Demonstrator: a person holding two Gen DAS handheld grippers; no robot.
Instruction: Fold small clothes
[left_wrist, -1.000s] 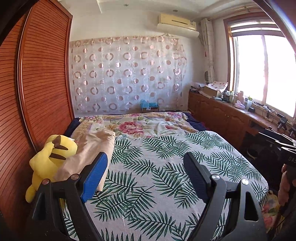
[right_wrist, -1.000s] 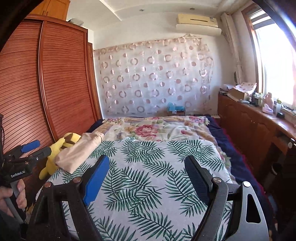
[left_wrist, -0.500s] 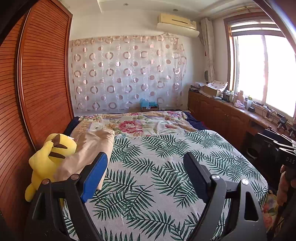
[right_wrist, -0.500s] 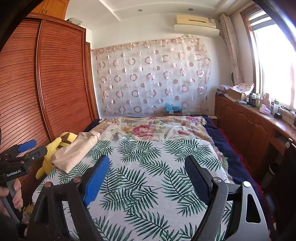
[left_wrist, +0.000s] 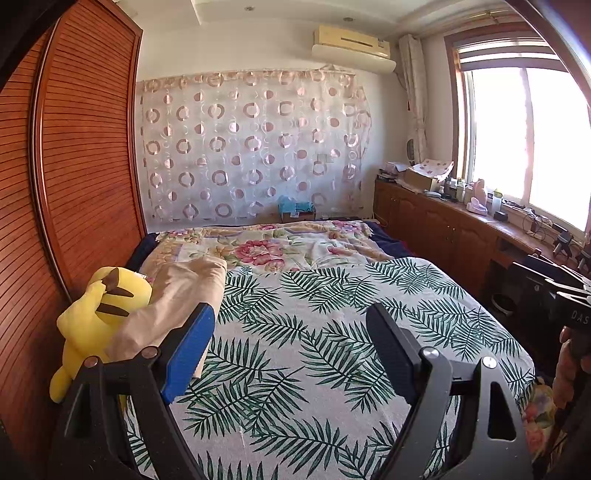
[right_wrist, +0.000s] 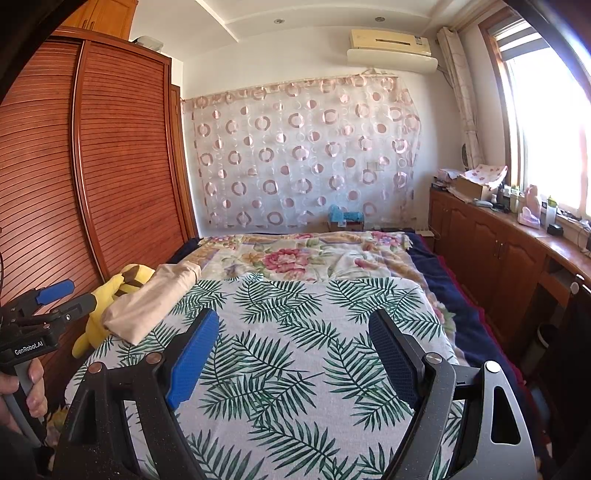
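A beige folded garment (left_wrist: 177, 295) lies along the left side of the bed, on the palm-leaf sheet (left_wrist: 314, 332), leaning against a yellow plush toy (left_wrist: 99, 314). It also shows in the right wrist view (right_wrist: 155, 299). My left gripper (left_wrist: 291, 325) is open and empty, held above the near part of the bed, with its left finger overlapping the garment's near end in the image. My right gripper (right_wrist: 295, 328) is open and empty over the middle of the sheet. The left gripper also appears at the left edge of the right wrist view (right_wrist: 44, 306).
A floral blanket (right_wrist: 295, 258) covers the far half of the bed. A wooden slatted wardrobe (right_wrist: 92, 166) stands along the left. A wooden cabinet counter (right_wrist: 517, 236) with clutter runs under the window on the right. A patterned curtain (left_wrist: 251, 147) hangs on the far wall.
Both views have tilted up slightly, so the bed sits lower in frame. Both grippers stay open and empty.
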